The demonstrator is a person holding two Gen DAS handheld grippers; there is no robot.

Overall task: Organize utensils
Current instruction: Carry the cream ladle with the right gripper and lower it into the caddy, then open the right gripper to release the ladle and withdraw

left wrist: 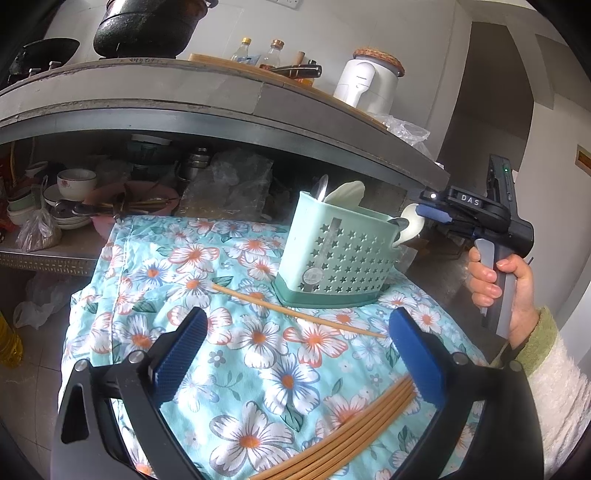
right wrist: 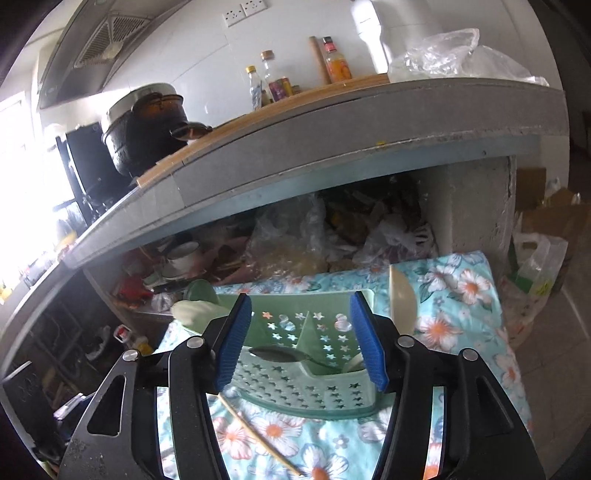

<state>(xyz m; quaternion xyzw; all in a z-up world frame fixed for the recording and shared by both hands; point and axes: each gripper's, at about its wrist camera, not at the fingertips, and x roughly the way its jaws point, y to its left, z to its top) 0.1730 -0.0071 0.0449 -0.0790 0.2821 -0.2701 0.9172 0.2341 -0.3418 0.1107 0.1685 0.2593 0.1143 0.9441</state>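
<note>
Blue ribbed pads line both claws. We list the right gripper first: its jaws stand spread with nothing pinched between them, poised over the open top of the mint-green utensil holder. In the left wrist view the same right gripper sits at the holder's right rim, just beside a cream plastic spoon that leans out over that rim; whether a pad touches the spoon we cannot tell. The hand gripping its handle wears a green cuff under a white fleecy sleeve.

Inside the holder we count a metal spoon lying across a compartment, and a second cream utensil upright at the back beside another metal spoon.

The left gripper is likewise spread wide and empty, hanging low above the floral cloth. A bundle of bamboo chopsticks lies on the cloth just below and between its fingers, untouched. A single chopstick lies apart, slanting across the cloth in front of the holder's base.

Beyond: a grey counter carrying a black pot, bottles and a white appliance, with bowls stacked on the shelf beneath
</note>
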